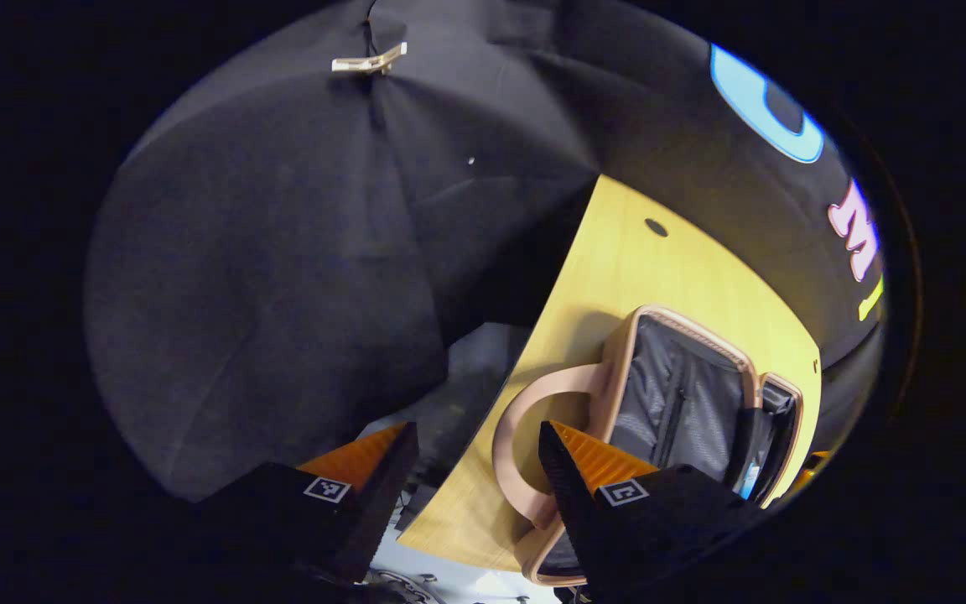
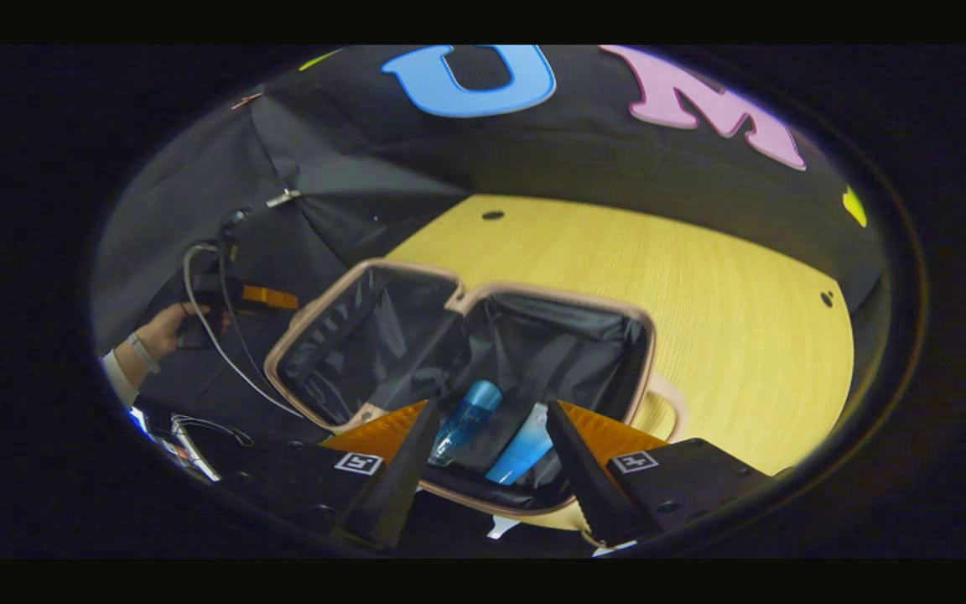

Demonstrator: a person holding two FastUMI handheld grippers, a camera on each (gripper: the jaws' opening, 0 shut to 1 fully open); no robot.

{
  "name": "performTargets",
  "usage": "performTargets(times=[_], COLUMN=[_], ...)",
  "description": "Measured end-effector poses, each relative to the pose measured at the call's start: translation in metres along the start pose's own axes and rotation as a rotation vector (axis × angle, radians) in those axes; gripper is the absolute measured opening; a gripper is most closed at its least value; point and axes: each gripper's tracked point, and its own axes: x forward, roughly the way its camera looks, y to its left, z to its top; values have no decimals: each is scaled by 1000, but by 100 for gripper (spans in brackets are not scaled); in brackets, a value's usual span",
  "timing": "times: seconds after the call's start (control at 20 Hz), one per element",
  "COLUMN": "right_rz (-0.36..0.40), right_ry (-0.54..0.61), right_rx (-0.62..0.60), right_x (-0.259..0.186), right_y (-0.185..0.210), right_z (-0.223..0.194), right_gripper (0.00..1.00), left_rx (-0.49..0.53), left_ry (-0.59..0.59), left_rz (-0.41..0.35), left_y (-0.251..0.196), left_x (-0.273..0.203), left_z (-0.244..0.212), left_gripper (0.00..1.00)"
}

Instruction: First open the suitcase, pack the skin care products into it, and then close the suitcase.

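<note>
Already the small pink hard-shell suitcase [image 2: 483, 352] lay open on the pale wooden desk [image 2: 701, 294], its two halves spread apart and showing a dark fabric lining. Two skin care products rested in the nearer half: a translucent blue bottle [image 2: 468, 419] and, just beside it, a light blue tube [image 2: 523, 453]. The right claw [image 2: 483, 478] hovered over that half with its fingers spread wide and gripping nothing; both products showed in the gap between them. The left claw [image 1: 475, 495] was also wide and empty, held off the desk's edge near the suitcase's curved pink handle [image 1: 525, 436]. In the right gripper view a hand [image 2: 168, 327] gripped that other tool well to the side of the raised half.

Judging by this, packing looked done or nearly so, and closing was the step in hand. To do it well, one claw should catch the rim of the far half and swing it over slowly while the other steadies the base; the bottle and tube should lie flat and clear of the rim, or the shell may pinch them and fail to seat
</note>
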Motion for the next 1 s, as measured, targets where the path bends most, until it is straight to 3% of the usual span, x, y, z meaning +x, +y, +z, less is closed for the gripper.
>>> performTargets(times=[0.2, 0.3, 0.35, 0.4, 0.45, 0.5, 0.55, 0.6, 0.65, 1.0], right_rz=[-16, -75, -112, -127, -130, -124, -125, -126, -130, -152], right_ry=[-65, -43, -32, -20, -14, -20, -27, -37, -44, -114], right_rx=[25, -18, -60, -84, -81, -72, -65, -59, -49, -20], right_x=[-23, -28, -32, -36, -37, -39, -42, -44, -45, -58], right_y=[-11, -29, -42, -49, -52, -53, -54, -55, -55, -76], right_z=[23, 12, 7, 3, -2, -3, 0, 2, 3, 21], right_gripper=[86, 86, 86, 73, 82, 70, 80, 70, 80, 80], left_rx=[14, 56, 45, 60, 90, 117, 133, 138, 135, 169], left_ry=[94, 116, 126, 106, 102, 108, 104, 93, 74, -79], left_rz=[42, 115, 86, 109, 138, 152, 152, 142, 125, -4], left_y=[-1, 6, -6, -9, -12, -10, -12, -13, -15, -62], left_x=[30, 43, 46, 51, 46, 47, 46, 41, 34, -52], left_z=[-20, -25, -25, -18, -17, -19, -17, -12, -6, 38], left_gripper=[92, 88, 67, 46, 24, 14, 15, 14, 13, 10])
